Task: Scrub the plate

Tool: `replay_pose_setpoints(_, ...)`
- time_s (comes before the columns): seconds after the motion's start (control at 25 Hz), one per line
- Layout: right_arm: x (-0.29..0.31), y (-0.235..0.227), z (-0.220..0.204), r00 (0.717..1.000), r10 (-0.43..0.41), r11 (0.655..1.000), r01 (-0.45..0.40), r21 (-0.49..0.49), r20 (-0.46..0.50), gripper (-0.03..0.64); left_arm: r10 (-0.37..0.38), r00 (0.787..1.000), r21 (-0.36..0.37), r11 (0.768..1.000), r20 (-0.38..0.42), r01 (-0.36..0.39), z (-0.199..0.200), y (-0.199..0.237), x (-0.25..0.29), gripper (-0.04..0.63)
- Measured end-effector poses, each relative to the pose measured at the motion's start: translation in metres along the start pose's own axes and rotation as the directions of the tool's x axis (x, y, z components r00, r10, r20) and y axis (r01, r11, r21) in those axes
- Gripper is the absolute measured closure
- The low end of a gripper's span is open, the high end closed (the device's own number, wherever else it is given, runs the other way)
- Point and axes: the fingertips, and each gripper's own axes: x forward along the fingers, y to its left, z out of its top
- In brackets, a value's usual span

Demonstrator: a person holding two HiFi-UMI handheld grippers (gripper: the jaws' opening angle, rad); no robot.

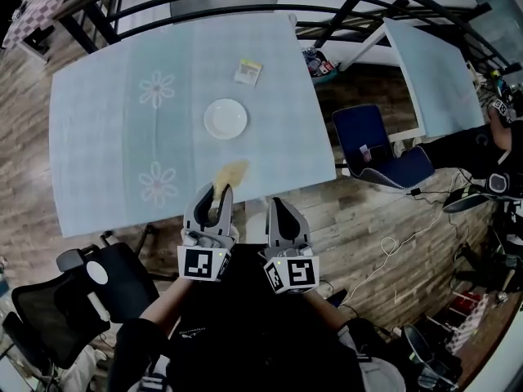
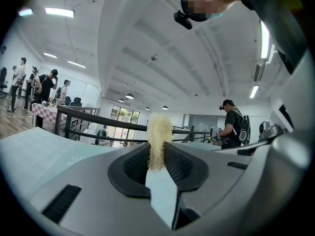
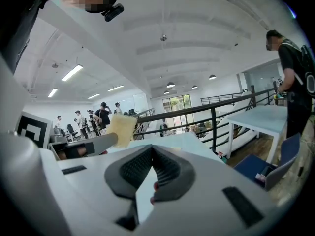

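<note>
Left gripper [image 1: 216, 193] pinches a yellow scrubber [image 1: 231, 172]; right gripper [image 1: 279, 205] closed, empty; plate [image 1: 225, 118] lies well apart.

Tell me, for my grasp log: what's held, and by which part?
Left gripper pinches the yellow scrub pad by its near end; right gripper is shut, empty.

The plate [image 1: 225, 119] looks smooth, glossy white. The scouring pad [image 2: 158, 132] is coarse, fibrous. Matt pale-blue cloth covers the counter [image 1: 98, 137]. The left gripper [image 2: 156, 149] has matt grey plastic fingers [image 2: 184, 168] with ribbed black pads. The floor [image 1: 359, 211] is wood plank.
</note>
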Motion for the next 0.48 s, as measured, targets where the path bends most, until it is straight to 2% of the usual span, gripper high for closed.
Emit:
replay_pose_setpoints(0.2,0.036,-0.006,0.012,0.997,0.074,0.997,-0.075,-0.010,-0.015,0.607,0.074,0.997,0.007,0.997,0.001,-0.074,0.004,0.013,0.016,0.512)
replay_pose_setpoints(0.48,0.084,-0.032,0.033,0.985,0.169,0.985,-0.170,-0.030,-0.038,0.607,0.183,0.982,0.019,0.983,-0.045,-0.183,0.000,0.024,0.062,0.512)
